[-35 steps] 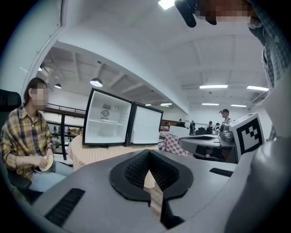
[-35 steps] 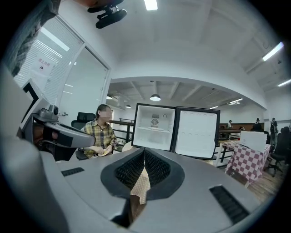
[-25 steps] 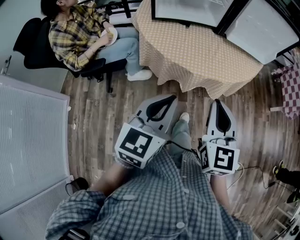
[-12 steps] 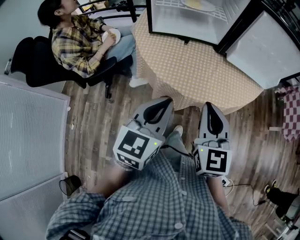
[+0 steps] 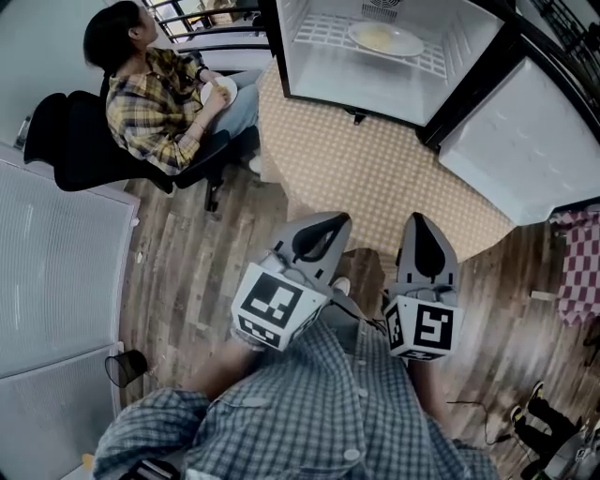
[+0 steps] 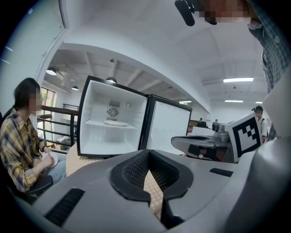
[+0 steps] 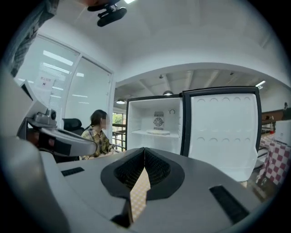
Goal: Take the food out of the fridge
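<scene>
**A:** Gripper status?

**B:** Left gripper (image 5: 330, 225) has its jaws together with nothing between them. Right gripper (image 5: 419, 225) is the same: closed and empty. Both are held side by side, just in front of the wearer's checked shirt (image 5: 328, 412), and both point toward the table (image 5: 375, 173).

**A:** Where's the food?

**B:** It's on a plate (image 5: 384, 37) on the wire shelf (image 5: 323, 28) inside the fridge (image 5: 356, 89). The fridge stands on the table, which is covered with a checked cloth. The fridge door (image 5: 511, 141) is swung wide open to the right.

**A:** How close are the grippers to it?

**B:** Well apart. A stretch of the cloth lies between the gripper tips and the fridge opening. Both gripper views look straight into the open fridge, and the plate shows on the shelf in each.

**A:** Anything else in frame?

**B:** A seated person (image 5: 155, 103) in a plaid shirt is on a black chair (image 5: 66, 141) left of the table, holding something pale at chest level. The floor (image 5: 197, 253) is wood planks, and there's a white ribbed panel (image 5: 56, 272) at far left.
</scene>
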